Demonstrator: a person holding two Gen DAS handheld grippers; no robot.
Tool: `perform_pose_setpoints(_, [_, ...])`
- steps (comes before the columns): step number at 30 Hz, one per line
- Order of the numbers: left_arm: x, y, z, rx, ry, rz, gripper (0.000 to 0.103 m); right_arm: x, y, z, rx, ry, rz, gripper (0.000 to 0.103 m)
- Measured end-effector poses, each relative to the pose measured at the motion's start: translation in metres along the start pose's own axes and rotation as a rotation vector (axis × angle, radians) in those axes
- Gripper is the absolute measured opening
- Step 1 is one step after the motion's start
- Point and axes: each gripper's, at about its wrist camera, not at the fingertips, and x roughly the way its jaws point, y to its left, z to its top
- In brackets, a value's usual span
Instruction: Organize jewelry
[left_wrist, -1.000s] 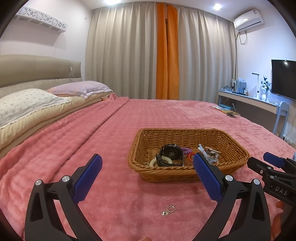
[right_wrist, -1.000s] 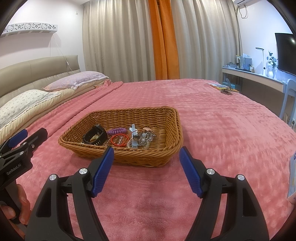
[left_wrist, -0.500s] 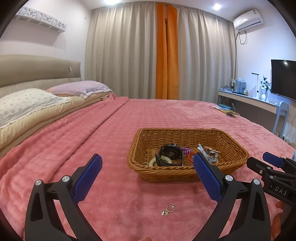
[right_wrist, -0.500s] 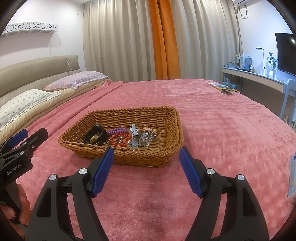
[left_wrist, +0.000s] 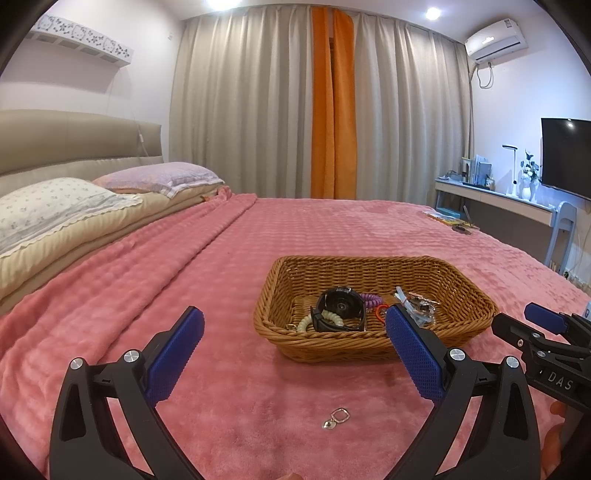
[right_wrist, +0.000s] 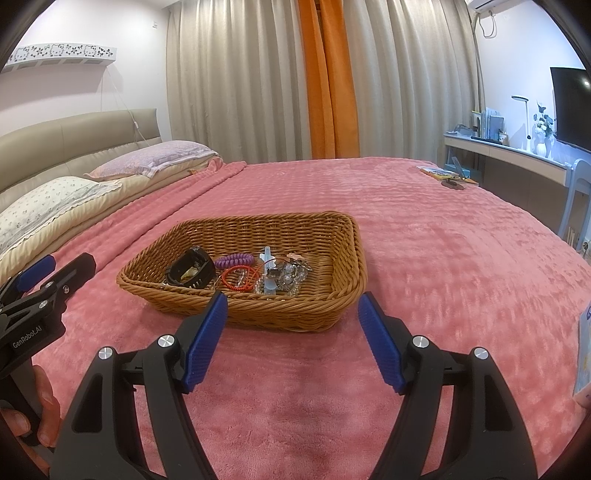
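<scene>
Both tongs apart, empty — left tongs (left_wrist: 293, 350) should descend squarely over the small charm (left_wrist: 336, 418), pinching gently off the bedspread (left_wrist: 229, 387).

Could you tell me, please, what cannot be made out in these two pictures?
- Small silver charm on the blanket: too small in the left wrist view to identify, and not seen in the right wrist view.
- Clear and silver pieces in the wicker basket: tangled, individual items unclear.
- Watch: its strap overlaps a pale bead bracelet.
- Left gripper and right gripper: handles cut off by the frame.
</scene>
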Motion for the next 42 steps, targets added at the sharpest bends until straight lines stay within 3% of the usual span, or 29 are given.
perform_pose_setpoints(19, [0.001, 0.001, -0.001, -0.005, 0.004, -0.004, 0.095, 0.0, 0.0, 0.0, -0.001, 0.0, 0.0, 0.069])
perform_pose_setpoints(26, [0.009, 0.01, 0.0, -0.055, 0.058, -0.023, 0.096, 0.0, 0.0, 0.0, 0.0, 0.0, 0.0, 0.069])
perform_pose_setpoints(42, [0.007, 0.007, 0.0, -0.038, 0.045, -0.01, 0.096, 0.0, 0.0, 0.0, -0.003, 0.0, 0.0, 0.069])
